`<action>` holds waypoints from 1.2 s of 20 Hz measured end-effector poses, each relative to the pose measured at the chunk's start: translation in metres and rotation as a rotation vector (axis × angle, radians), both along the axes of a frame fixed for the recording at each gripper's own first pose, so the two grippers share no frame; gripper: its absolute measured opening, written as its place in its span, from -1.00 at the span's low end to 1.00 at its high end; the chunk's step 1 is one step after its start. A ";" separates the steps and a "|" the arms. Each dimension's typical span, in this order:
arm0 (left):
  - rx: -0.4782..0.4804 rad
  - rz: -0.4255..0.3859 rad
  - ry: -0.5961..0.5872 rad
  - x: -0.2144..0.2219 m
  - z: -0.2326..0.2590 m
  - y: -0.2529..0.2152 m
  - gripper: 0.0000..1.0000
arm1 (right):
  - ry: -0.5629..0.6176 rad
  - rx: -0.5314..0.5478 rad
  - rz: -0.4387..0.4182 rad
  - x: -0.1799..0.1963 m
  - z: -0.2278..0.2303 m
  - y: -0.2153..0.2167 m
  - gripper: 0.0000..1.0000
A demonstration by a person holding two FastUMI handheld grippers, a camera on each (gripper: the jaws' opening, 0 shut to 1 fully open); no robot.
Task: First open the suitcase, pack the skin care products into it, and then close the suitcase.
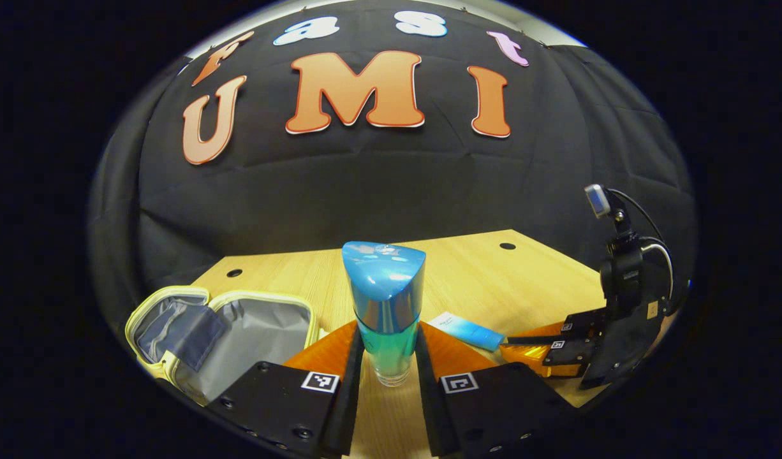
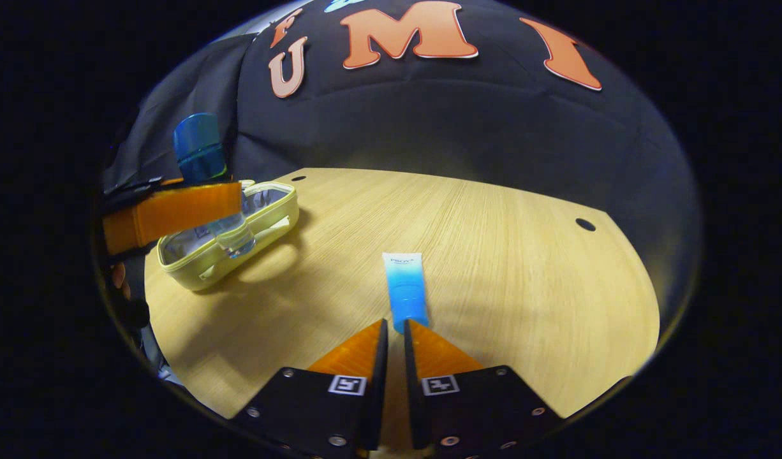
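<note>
left gripper (image 1: 388, 357) clamps upright bottle (image 1: 384, 306) low, may tip over open case (image 1: 238, 331); right gripper (image 2: 391, 335) nearly closed, empty, at tube (image 2: 406, 293).

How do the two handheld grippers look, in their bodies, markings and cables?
Each gripper has a black body with screws and two wedge-shaped fingers, each carrying a square black-and-white marker tag. The left gripper and the right gripper look alike. In the left gripper view, the right gripper has a black upright mount with a small grey-blue box on top and thin dark cables.
</note>
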State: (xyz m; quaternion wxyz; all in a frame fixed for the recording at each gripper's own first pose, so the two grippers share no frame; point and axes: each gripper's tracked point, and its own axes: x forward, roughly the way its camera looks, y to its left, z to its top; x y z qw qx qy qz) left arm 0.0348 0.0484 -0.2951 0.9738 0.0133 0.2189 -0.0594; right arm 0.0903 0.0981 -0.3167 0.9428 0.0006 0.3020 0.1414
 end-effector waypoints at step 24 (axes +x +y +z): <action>0.038 0.030 0.053 0.026 -0.005 0.047 -0.16 | 0.118 -0.064 0.011 0.068 -0.020 0.015 0.03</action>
